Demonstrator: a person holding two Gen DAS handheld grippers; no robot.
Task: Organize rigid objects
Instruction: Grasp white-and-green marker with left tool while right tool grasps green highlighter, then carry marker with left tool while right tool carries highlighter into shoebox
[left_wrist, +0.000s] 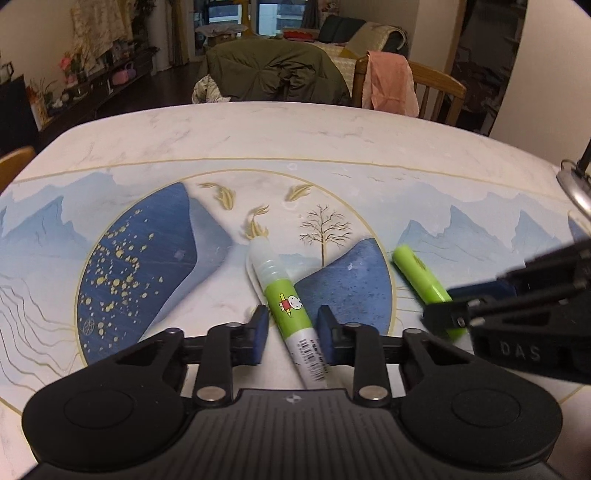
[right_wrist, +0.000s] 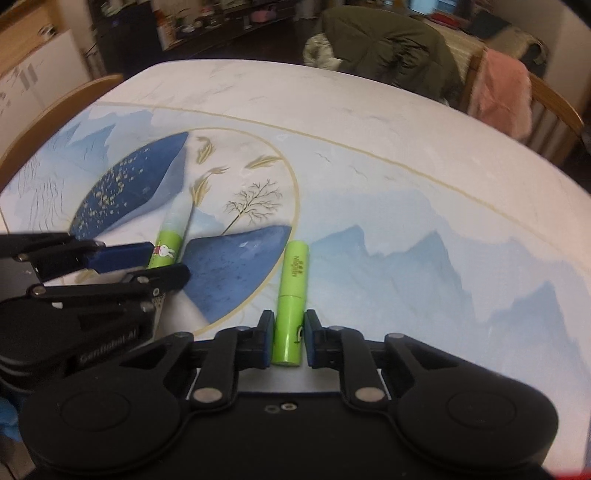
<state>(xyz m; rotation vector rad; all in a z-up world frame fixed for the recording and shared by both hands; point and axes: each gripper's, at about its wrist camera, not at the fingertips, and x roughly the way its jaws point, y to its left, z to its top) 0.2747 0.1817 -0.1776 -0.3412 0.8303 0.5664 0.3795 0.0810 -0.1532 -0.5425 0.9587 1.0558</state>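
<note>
Both wrist views look steeply down, close over the shared table (left_wrist: 332, 125).

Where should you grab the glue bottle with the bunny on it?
Grab the glue bottle across its round middle, near the bunny label, coming from above with one pad on each side. It lies flat on the table, so the long straight sides are easiest to pinch. The left hand-held gripper already squeezes it just there; the clear cap end narrows and could slip.

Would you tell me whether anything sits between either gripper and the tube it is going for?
Nothing visible does. The left gripper already straddles the glue tube, and the right gripper has its pads against the green tube.
</note>
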